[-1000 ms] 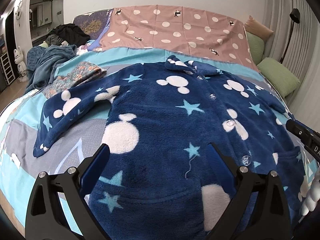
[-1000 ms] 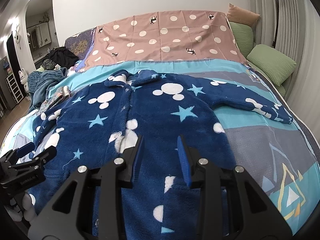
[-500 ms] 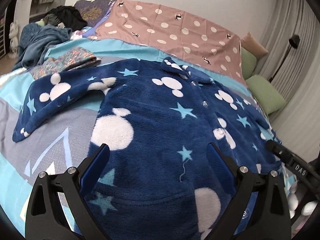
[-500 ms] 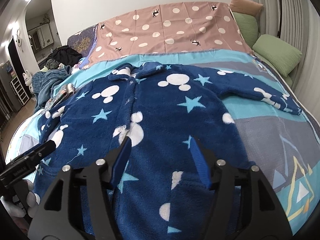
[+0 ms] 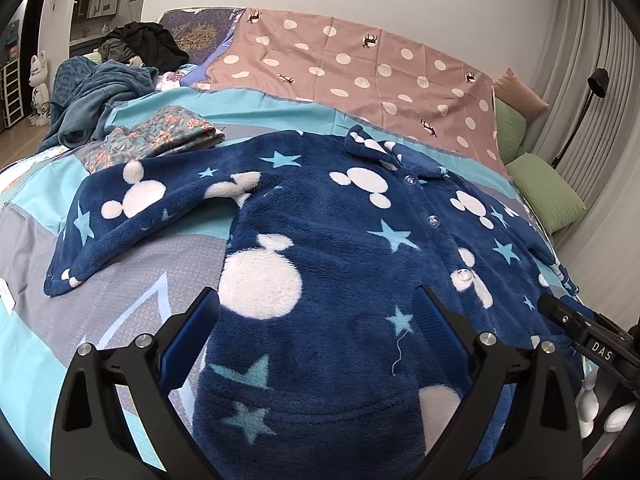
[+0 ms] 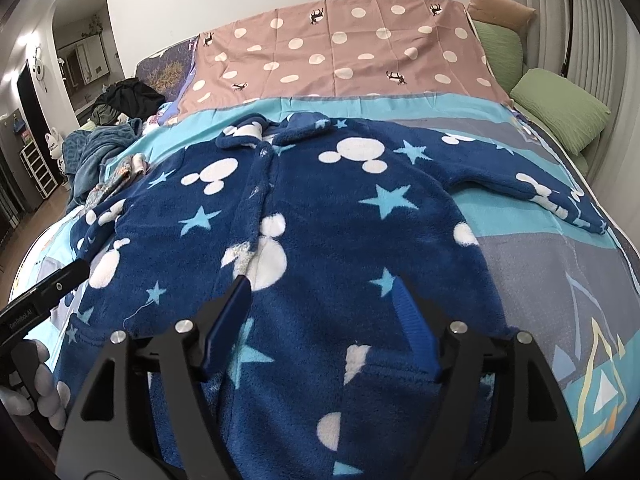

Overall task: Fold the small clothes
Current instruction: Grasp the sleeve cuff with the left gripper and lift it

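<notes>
Navy fleece star-print pyjama top (image 5: 340,280) flat on bed (image 5: 120,292); near hem cut off. Left claw (image 5: 318,320) open; right claw (image 6: 324,304) opening, both gripping nothing.

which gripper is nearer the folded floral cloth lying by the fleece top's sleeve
Left. The left gripper hovers over the navy fleece pyjama top on the sleeve side where the folded floral cloth lies. The right gripper, jaws opening with no fleece pinched, is over the opposite half.
</notes>
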A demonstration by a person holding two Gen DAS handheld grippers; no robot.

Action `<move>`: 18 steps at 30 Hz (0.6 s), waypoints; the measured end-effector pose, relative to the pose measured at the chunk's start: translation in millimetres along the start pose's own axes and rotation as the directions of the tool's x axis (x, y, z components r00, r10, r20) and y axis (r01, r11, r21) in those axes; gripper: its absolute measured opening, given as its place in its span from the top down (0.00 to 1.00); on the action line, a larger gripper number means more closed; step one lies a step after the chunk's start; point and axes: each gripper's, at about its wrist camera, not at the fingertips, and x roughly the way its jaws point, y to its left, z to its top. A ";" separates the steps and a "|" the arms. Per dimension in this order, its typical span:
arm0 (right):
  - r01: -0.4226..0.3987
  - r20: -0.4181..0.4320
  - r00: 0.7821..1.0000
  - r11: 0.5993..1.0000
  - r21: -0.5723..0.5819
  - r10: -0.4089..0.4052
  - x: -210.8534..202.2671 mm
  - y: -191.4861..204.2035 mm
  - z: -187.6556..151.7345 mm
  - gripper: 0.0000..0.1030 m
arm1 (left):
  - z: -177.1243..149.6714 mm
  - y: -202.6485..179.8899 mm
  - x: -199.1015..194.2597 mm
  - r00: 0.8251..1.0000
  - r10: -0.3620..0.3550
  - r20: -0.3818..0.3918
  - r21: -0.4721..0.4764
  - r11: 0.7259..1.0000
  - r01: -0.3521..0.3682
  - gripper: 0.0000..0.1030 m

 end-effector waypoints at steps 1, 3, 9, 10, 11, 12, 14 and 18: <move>0.001 -0.002 1.000 1.000 -0.001 -0.001 0.6 0.3 0.3 0.26 | 0.1 0.9 -0.2 1.000 -0.001 0.001 -0.001 1.000 0.001 0.05; 0.002 -0.005 1.000 1.000 -0.005 -0.002 1.6 1.8 0.7 0.26 | 0.2 2.8 -0.1 1.000 -0.002 0.002 -0.004 1.000 0.002 0.05; 0.009 -0.026 1.000 1.000 -0.021 -0.010 7.9 7.4 0.4 0.24 | 1.6 9.2 0.3 1.000 -0.007 0.004 -0.015 1.000 0.007 0.05; 0.010 -0.031 0.999 1.000 -0.021 -0.011 9.2 8.1 0.5 0.24 | 1.7 11.2 0.4 1.000 -0.008 0.004 -0.018 1.000 0.008 0.05; 0.010 -0.036 0.999 1.000 -0.021 -0.011 10.4 8.6 0.6 0.24 | 1.8 12.5 0.4 1.000 -0.010 0.004 -0.020 1.000 0.010 0.05; 0.010 -0.040 0.999 1.000 -0.021 -0.011 11.4 9.1 0.7 0.24 | 2.1 14.5 1.1 1.000 -0.013 0.003 -0.024 1.000 0.013 0.05; 0.011 -0.046 0.999 1.000 -0.021 -0.012 13.6 9.5 1.7 0.23 | 3.1 20.1 2.6 1.000 -0.022 -0.001 -0.039 0.999 0.022 0.05; 0.013 -0.056 0.998 1.000 -0.014 -0.014 16.0 9.5 3.2 0.22 | 9.5 63.5 9.0 0.998 -0.069 0.008 -0.206 0.976 0.069 0.22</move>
